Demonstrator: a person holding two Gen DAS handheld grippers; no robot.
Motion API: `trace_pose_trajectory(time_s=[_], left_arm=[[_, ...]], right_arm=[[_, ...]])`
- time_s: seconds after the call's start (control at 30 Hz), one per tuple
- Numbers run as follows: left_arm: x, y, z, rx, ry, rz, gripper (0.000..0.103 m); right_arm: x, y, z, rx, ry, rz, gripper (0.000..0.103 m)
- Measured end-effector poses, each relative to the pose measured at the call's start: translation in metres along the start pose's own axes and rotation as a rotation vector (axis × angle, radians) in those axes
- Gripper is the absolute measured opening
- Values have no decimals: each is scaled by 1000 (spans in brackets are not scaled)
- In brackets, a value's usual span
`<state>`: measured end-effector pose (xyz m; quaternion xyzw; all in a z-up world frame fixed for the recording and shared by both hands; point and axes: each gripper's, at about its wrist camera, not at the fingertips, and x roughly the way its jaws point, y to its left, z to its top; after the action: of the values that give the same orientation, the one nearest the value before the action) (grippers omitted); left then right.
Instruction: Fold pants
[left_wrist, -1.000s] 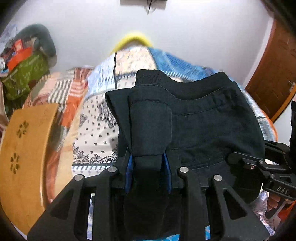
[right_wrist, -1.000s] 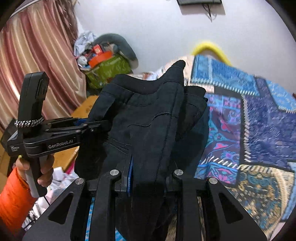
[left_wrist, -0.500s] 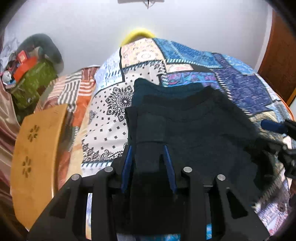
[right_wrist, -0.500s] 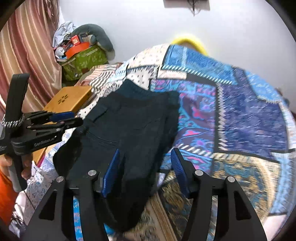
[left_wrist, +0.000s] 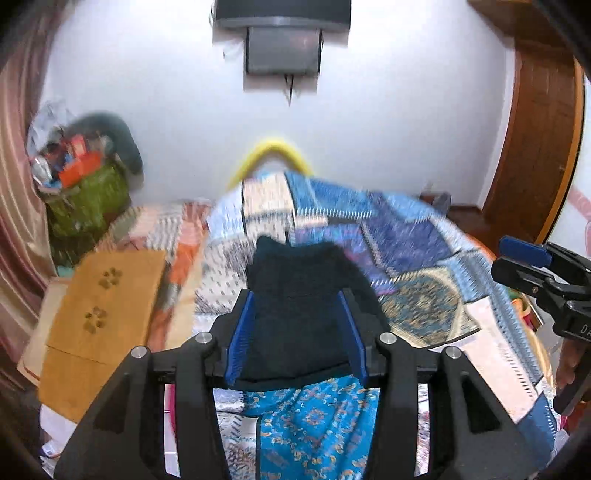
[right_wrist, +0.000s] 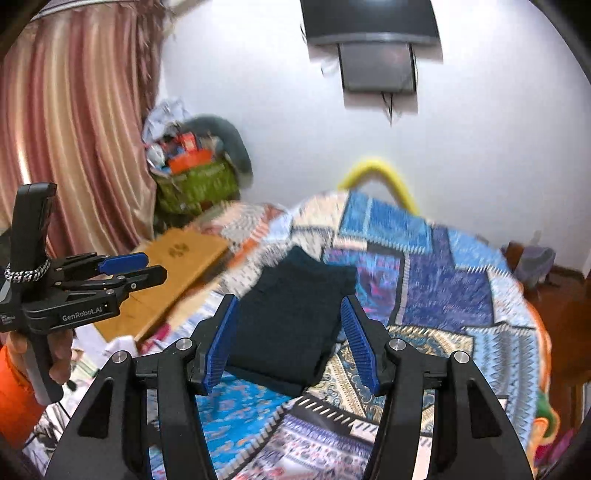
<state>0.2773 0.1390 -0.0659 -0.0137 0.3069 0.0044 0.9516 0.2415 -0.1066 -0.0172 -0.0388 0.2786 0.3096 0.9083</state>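
The dark navy pants (left_wrist: 299, 306) lie folded into a compact rectangle on the patchwork bedspread (left_wrist: 417, 266); they also show in the right wrist view (right_wrist: 291, 325). My left gripper (left_wrist: 297, 328) is open and empty, raised above and in front of the pants. My right gripper (right_wrist: 290, 343) is open and empty, also held back from the pants. Each gripper shows at the edge of the other's view: the right gripper (left_wrist: 524, 262) and the left gripper (right_wrist: 129, 269).
A low wooden table (left_wrist: 99, 306) stands left of the bed. A green basket (left_wrist: 88, 199) of clutter sits by the curtain (right_wrist: 74, 129). A wall unit (left_wrist: 282, 40) hangs on the far wall. A wooden door (left_wrist: 535, 147) is at the right.
Both grippers opened and let go of the pants, which now lie folded on the bed. Both grippers pulled up and back from them.
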Motion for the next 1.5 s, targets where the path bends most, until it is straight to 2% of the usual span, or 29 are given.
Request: trace_pose_trajectory(time_s=[0.2,0.37,0.5,0.57,0.6,0.63,0.7,0.77,0.83,0.9,0.93,1.0,1.07,1.5], left_arm=[[-112,-22,-2,14,-198,14,46],[-175,-39,-15,28,-321,25,46],[-208,-52,-30,42,-392,37,46],[-213,-57,-37,47,-416,61,47],[-217,-60,-42,50,-431,76,53],[-220,-62,-45,48,-441,78,64],[-224,-64,-53,36,-459,64,75],[-227,-64,-57,30,-466,57,80],[-228,-64,-59,20,-472,50,94],[-229,-62,-61,4,-481,45,99],[-230,-62,-62,-1,-483,45,100],[-231,-61,-62,-4,-485,47,100],[-234,-63,-66,-6,-489,51,102],[-230,-68,-69,0,-478,55,103]], right_arm=[[-84,31,3,-14,-174,27,53],[-129,50,-4,-22,-289,30,53],[-150,66,-14,-54,-352,3,53],[-154,71,-19,-62,-373,-22,53],[-156,72,-20,-59,-379,-29,53],[-154,71,-21,-56,-382,-35,55],[-155,73,-24,-48,-394,-51,67],[-156,73,-26,-45,-405,-72,78],[-158,74,-28,-37,-398,-81,82],[-156,74,-27,-28,-395,-84,83],[-156,74,-27,-32,-396,-92,85],[-157,76,-30,-38,-400,-117,98],[-160,78,-33,-38,-407,-130,103],[-164,77,-42,-16,-393,-124,103]])
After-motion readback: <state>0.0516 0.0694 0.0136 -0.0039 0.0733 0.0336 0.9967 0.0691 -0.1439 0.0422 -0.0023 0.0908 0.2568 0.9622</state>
